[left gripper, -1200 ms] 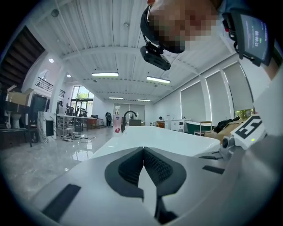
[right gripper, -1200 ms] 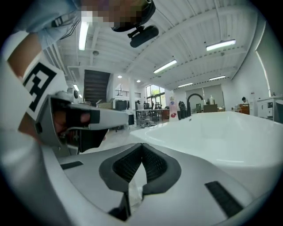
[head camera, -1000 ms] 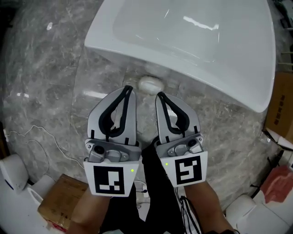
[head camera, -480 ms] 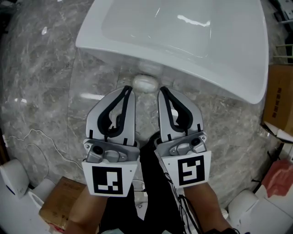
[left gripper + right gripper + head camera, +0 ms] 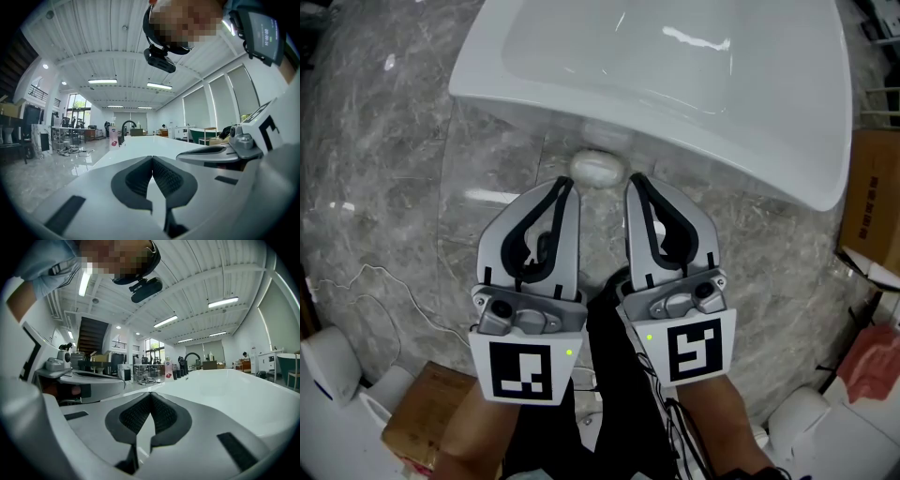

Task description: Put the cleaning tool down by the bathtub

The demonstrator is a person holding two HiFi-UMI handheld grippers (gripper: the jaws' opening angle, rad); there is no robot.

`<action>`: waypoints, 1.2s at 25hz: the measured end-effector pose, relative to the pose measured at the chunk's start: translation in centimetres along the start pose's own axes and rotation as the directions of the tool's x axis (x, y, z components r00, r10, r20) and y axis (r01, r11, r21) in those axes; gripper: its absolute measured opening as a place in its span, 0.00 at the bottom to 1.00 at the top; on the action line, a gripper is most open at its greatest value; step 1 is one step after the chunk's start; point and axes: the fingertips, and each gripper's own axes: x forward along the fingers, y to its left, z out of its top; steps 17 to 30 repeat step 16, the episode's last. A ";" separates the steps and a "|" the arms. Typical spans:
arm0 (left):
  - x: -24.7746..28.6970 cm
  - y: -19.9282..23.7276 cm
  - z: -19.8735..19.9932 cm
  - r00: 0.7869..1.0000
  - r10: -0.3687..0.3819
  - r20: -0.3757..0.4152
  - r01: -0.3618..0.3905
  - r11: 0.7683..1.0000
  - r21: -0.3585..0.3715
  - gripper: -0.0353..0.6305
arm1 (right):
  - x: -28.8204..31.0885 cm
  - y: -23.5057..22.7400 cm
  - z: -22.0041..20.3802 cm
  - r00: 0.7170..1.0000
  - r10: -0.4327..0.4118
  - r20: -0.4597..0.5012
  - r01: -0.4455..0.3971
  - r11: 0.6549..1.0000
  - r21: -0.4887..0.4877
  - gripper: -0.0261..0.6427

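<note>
From the head view, I hold my left tongs (image 5: pixel 563 184) and right tongs (image 5: pixel 635 180) side by side over the grey marble floor (image 5: pixel 394 169), their tips just short of the white bathtub (image 5: pixel 675 84). The cleaning tool (image 5: pixel 598 169) lies on the floor at the foot of the bathtub's near wall, just beyond both sets of tips and apart from them. It is a small, pale, off-white oval lump with a rounded outline. Its finer detail is too small to make out, and I cannot tell whether it touches the bathtub.

In the left gripper view, my left tongs are clenched: the dark ribbed pads (image 5: pixel 136 180) meet at their tips with nothing between them, and the bathtub's white rim runs away ahead to a black faucet (image 5: pixel 125 126) at its far end.

In the right gripper view, my right tongs are likewise clenched on nothing, pads (image 5: pixel 136 416) pressed together, with the bathtub stretching off to the right of them.
</note>
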 end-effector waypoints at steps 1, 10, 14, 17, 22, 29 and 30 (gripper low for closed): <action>0.1 -0.1 -0.1 1.000 -0.002 -0.001 0.002 1.000 0.000 0.08 | 0.0 0.0 -0.1 1.000 0.002 -0.001 -0.002 1.000 0.000 0.06; 0.2 -0.1 -0.6 1.000 -0.001 -0.008 0.001 1.000 -0.001 0.08 | 0.1 0.0 -0.6 1.000 0.009 -0.003 -0.009 1.000 -0.002 0.06; 0.3 -0.2 -0.6 1.000 -0.003 -0.009 0.003 1.000 -0.006 0.08 | 0.2 0.0 -0.6 1.000 0.012 -0.004 -0.012 1.000 -0.004 0.06; 0.4 -0.2 -0.6 1.000 -0.004 -0.008 0.004 1.000 -0.007 0.08 | 0.2 -0.1 -0.6 1.000 0.012 -0.005 -0.012 1.000 -0.004 0.06; 0.4 -0.2 -0.6 1.000 -0.004 -0.008 0.004 1.000 -0.007 0.08 | 0.2 -0.1 -0.6 1.000 0.012 -0.005 -0.012 1.000 -0.004 0.06; 0.4 -0.2 -0.6 1.000 -0.004 -0.008 0.004 1.000 -0.007 0.08 | 0.2 -0.1 -0.6 1.000 0.012 -0.005 -0.012 1.000 -0.004 0.06; 0.4 -0.2 -0.6 1.000 -0.004 -0.008 0.004 1.000 -0.007 0.08 | 0.2 -0.1 -0.6 1.000 0.012 -0.005 -0.012 1.000 -0.004 0.06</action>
